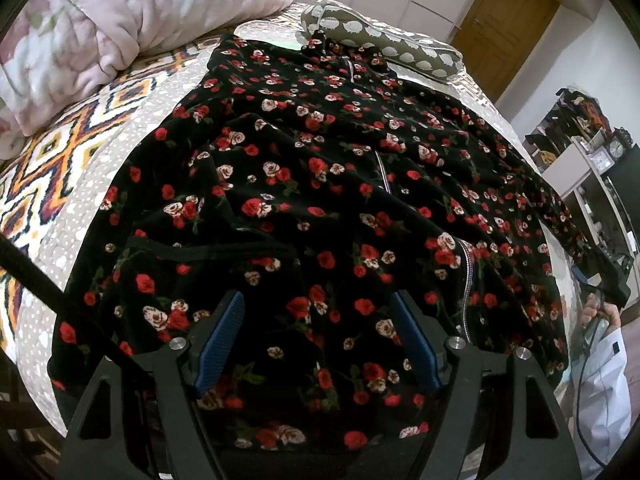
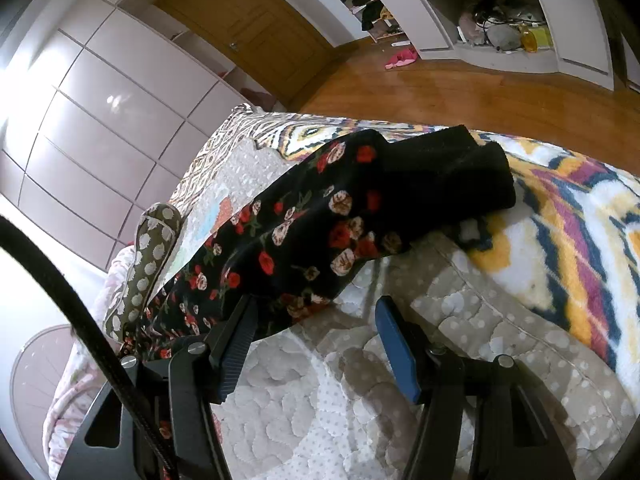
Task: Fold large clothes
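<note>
A black jacket with red and cream roses (image 1: 320, 180) lies spread on the bed, its zip running down the middle. My left gripper (image 1: 316, 298) hovers over the near hem, open, its blue pads (image 1: 224, 340) wide apart and the cloth lying loose beneath them. In the right wrist view one sleeve (image 2: 320, 220) stretches away over the bed, ending in a plain black cuff (image 2: 452, 172). My right gripper (image 2: 316, 302) is open beside that sleeve, over the quilted bed cover (image 2: 320, 400). Its left finger (image 2: 236, 344) sits at the sleeve's edge, and nothing is pinched.
A pink quilt (image 1: 120, 20) and a grey patterned pillow (image 1: 384, 44) lie at the head of the bed. A bright zigzag blanket (image 2: 560, 220) covers the bed's side. A person's hand and white sleeve (image 1: 604, 380) show at the right. Shelves (image 2: 480, 20) and wooden floor lie beyond.
</note>
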The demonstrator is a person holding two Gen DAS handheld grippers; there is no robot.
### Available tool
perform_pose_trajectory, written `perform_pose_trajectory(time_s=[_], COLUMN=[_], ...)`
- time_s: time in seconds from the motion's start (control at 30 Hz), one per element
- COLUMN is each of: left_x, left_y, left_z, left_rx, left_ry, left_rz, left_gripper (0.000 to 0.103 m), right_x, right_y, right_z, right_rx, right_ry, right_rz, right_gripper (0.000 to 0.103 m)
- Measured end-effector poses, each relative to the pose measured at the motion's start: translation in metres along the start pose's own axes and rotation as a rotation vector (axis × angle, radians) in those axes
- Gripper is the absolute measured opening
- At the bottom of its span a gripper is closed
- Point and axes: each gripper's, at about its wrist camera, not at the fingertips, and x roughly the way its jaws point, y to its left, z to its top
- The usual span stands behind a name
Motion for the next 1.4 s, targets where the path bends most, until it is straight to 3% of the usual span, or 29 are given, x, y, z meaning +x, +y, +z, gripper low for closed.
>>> perform_pose_trajectory(time_s=[0.37,0.63,0.7,0.73,0.8,0.93,1.03,1.13,1.27,1.4], left_x=[0.003,-0.002,-0.010,-0.014,-0.022,-0.043,-0.057,-0.071,-0.082,-0.087], left_y=[0.002,0.008,0.014,0.017,0.027,0.058,0.083,0.110,0.147,0.176], left_z=[0.001,0.004,0.007,0.008,0.011,0.014,0.013,0.009,0.002,-0.007], left_rx=[-0.009,-0.031,-0.042,-0.048,-0.066,-0.116,-0.141,-0.176,-0.240,-0.294], left_ry=[-0.004,-0.012,-0.034,-0.046,-0.070,-0.132,-0.167,-0.205,-0.227,-0.234], left_rz=[-0.004,-0.010,-0.012,-0.011,-0.010,-0.004,0.018,0.041,0.063,0.081], left_gripper=[0.074,0.074,0.074,0.074,0.074,0.074,0.074,0.074,0.074,0.074], right_x=[-0.019,0.017,0.022,0.024,0.027,0.010,0.002,0.007,0.036,0.081], right_y=[-0.020,-0.009,-0.003,0.001,0.018,0.109,0.200,0.293,0.404,0.473], right_z=[-0.006,0.024,0.033,0.037,0.045,0.042,0.017,-0.030,-0.125,-0.230], right_rx=[0.080,0.115,0.106,0.092,0.048,-0.243,-0.454,-0.617,-0.786,-0.904], right_ry=[-0.046,-0.067,-0.065,-0.051,-0.011,-0.051,-0.052,-0.021,0.100,0.242], right_rz=[0.004,-0.091,-0.115,-0.114,-0.123,-0.191,-0.131,-0.023,0.136,0.240], right_gripper=[0.066,0.068,0.047,0.008,0.007,0.007,0.007,0.007,0.007,0.007])
